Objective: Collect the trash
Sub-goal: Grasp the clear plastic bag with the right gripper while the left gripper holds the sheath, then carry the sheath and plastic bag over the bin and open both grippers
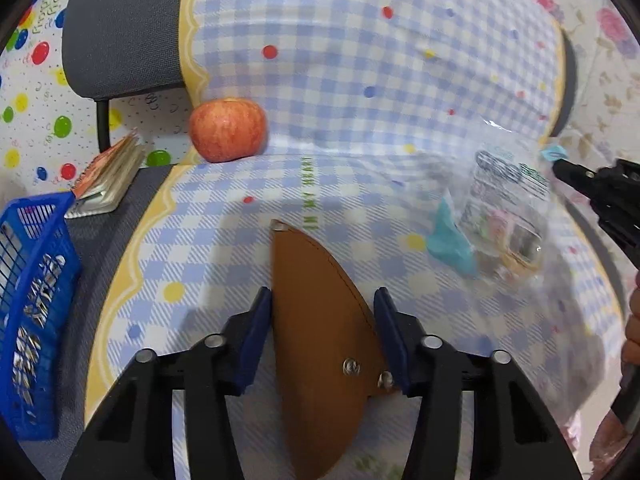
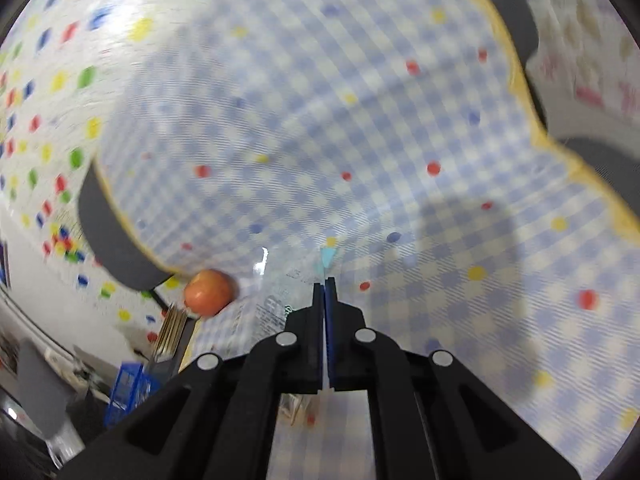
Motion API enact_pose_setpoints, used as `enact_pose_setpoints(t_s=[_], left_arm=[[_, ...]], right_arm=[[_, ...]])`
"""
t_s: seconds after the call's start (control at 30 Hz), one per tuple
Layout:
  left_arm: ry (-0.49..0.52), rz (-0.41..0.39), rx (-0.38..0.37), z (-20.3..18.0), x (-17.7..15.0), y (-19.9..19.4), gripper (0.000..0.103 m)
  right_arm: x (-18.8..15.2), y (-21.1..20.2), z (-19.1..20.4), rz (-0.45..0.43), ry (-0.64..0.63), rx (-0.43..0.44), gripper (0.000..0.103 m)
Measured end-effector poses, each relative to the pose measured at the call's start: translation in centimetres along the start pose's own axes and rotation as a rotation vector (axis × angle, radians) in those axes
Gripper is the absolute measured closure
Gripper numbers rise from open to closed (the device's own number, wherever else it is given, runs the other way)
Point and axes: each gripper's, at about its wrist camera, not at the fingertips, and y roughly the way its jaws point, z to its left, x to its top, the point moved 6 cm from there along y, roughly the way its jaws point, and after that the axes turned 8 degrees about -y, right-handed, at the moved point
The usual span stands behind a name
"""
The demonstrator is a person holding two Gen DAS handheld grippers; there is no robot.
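The right claw [image 2: 325, 280] is clenched on a corner of the clear plastic wrapper [image 1: 504, 216], lifting this trash off the checked counter [image 1: 360, 60]. The left claw [image 1: 322, 304] pinches the brown leather pouch [image 1: 316, 340], probably to pin it down.

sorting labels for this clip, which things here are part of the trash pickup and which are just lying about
Part of the job:
- clear plastic wrapper, pinched at its corner by the shut right gripper
- blue basket, possibly where trash goes

Just lying about:
- apple
- brown leather pouch, between the left gripper's pads
- small notebook
- checked cloth
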Motion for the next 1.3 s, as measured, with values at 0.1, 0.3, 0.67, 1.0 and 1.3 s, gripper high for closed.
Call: enact_pose_setpoints(t_s=[0.1, 0.3, 0.67, 1.0, 1.3], left_arm=[[0.016, -0.029, -0.04, -0.5, -0.3, -1.9, 0.081], [0.027, -0.001, -0.078, -1.1, -1.9, -3.4, 0.08], [-0.006, 0.053, -0.044, -0.4, -5.2, -3.8, 0.047], [0.054, -0.043, -0.071, -2.7, -4.7, -6.7, 0.085], [0.131, -0.114, -0.207, -7.6, -5.0, -12.1, 0.088]], right_arm=[[-1.1, -3.4, 0.6, -0.023, -0.043, -0.025, 0.101], [-3.4, -7.5, 1.7, -0.054, -0.102, -0.05, 0.101], [-6.9, -11.8, 2.3, -0.075, -0.168, -0.087, 0.101], [-8.0, -14.7, 3.1, -0.113, -0.196, -0.096, 0.101], [-7.5, -17.9, 3.9, -0.175, -0.221, -0.12, 0.101]])
